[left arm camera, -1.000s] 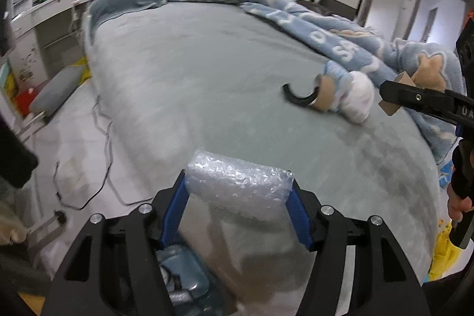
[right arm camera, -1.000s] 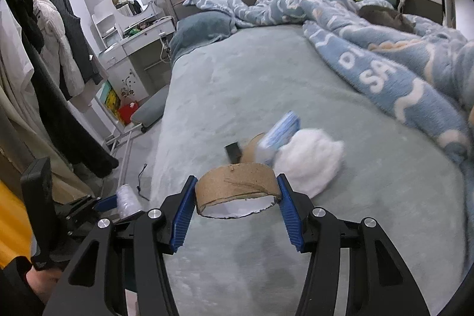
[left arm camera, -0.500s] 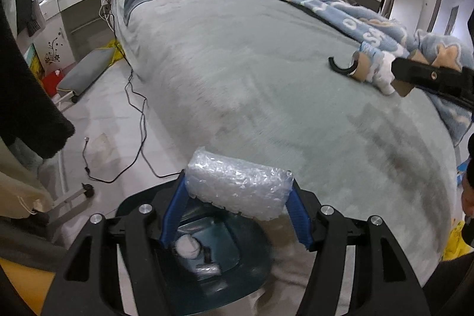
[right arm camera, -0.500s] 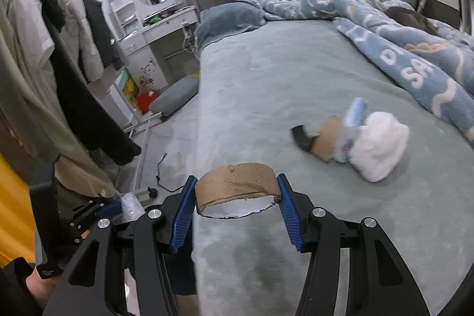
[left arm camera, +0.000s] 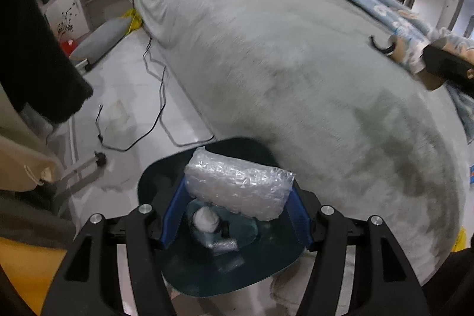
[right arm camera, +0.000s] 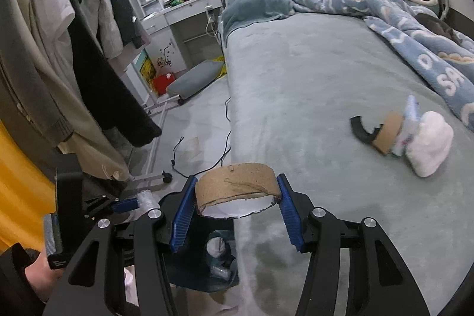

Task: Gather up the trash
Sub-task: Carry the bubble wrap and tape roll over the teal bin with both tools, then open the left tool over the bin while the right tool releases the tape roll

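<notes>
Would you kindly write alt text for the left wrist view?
The left hand-held gripper holds a roll of bubble wrap above a dark trash bin on the floor beside a grey-green bed.

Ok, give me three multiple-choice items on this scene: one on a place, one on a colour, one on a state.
1. The bin stands:
A. on the floor beside the bed
B. on the bed
C. on the desk

2. The pads of the left tongs are:
A. red
B. blue
C. green

3. The right tongs are:
A. open and empty
B. shut on bubble wrap
C. shut on a cardboard ring

Key: A, the bin sits on floor at the bed's edge; B, blue strips flank the bubble wrap; C, the ring is pinched between the pads.
</notes>
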Tool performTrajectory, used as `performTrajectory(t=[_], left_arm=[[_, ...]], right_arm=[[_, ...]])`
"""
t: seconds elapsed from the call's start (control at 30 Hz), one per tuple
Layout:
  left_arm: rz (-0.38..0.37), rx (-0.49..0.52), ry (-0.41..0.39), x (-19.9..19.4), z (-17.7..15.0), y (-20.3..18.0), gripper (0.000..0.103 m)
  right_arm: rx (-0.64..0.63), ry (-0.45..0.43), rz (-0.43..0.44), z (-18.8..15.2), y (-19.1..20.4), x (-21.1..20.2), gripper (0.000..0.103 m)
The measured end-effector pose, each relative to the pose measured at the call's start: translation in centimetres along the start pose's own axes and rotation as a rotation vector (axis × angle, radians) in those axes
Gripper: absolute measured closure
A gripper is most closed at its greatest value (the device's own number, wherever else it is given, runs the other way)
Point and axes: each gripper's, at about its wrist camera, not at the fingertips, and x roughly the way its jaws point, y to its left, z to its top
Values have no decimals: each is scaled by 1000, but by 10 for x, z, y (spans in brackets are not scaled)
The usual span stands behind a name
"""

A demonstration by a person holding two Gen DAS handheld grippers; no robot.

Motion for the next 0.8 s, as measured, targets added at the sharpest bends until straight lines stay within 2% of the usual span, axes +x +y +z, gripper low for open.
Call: performTrajectory(t=[0.33,0.5,0.8], left_arm=[[43,-27,145,24,-22,28,38],[26,-61,238,38,-37,43,38],[10,-83,345,56,-55,55,37]], right_arm=[[-48,50,51,-1,37,29,48],[-53,73,72,-1,47,44,48],[-74,125,87,-5,67,72,48]])
